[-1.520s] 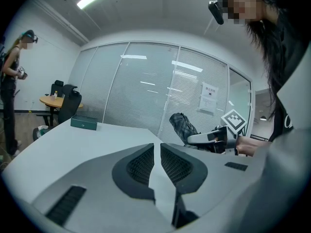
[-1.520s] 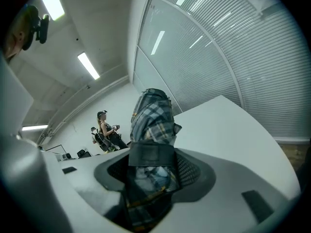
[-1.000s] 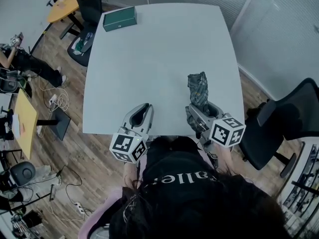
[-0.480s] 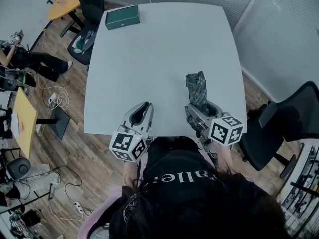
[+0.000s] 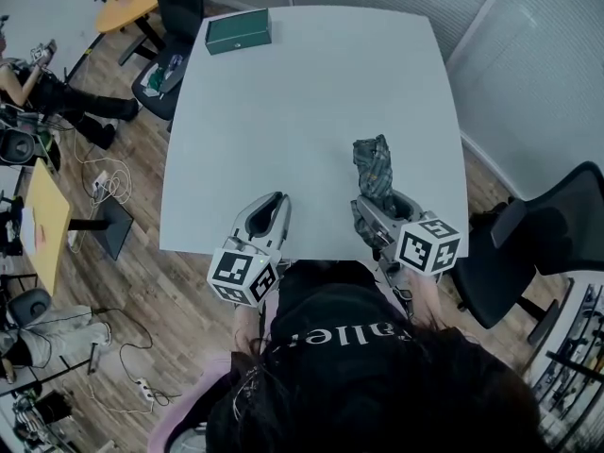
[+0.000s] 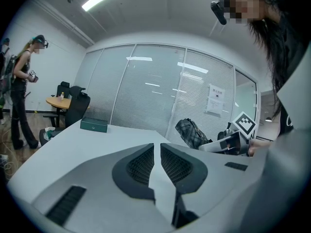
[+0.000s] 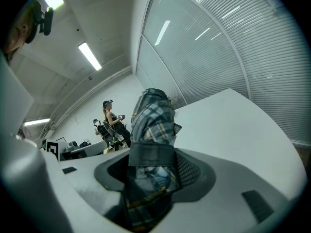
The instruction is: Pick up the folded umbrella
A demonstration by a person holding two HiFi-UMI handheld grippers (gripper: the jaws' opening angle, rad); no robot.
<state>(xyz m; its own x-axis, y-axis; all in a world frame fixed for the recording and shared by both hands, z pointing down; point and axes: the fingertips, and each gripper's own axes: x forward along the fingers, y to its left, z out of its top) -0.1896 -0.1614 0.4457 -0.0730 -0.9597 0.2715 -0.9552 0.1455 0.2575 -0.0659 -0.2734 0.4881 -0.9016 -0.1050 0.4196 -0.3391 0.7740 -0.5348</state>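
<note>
From the head view, both grippers sit side by side at the near edge of the bench (image 5: 311, 92), pointing away from the person. The right gripper (image 5: 377, 217) has the folded umbrella (image 5: 374, 170) sticking forward over the bench. In the left gripper view, the left gripper (image 6: 157, 149) has its fingers drawn together, nothing between them (only a slit). In the right gripper view, the fingers are clenched on the plaid umbrella at its strap.

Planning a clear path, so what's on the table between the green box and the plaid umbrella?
Nothing: in the head view only bare tabletop separates the green box from the umbrella.
</note>
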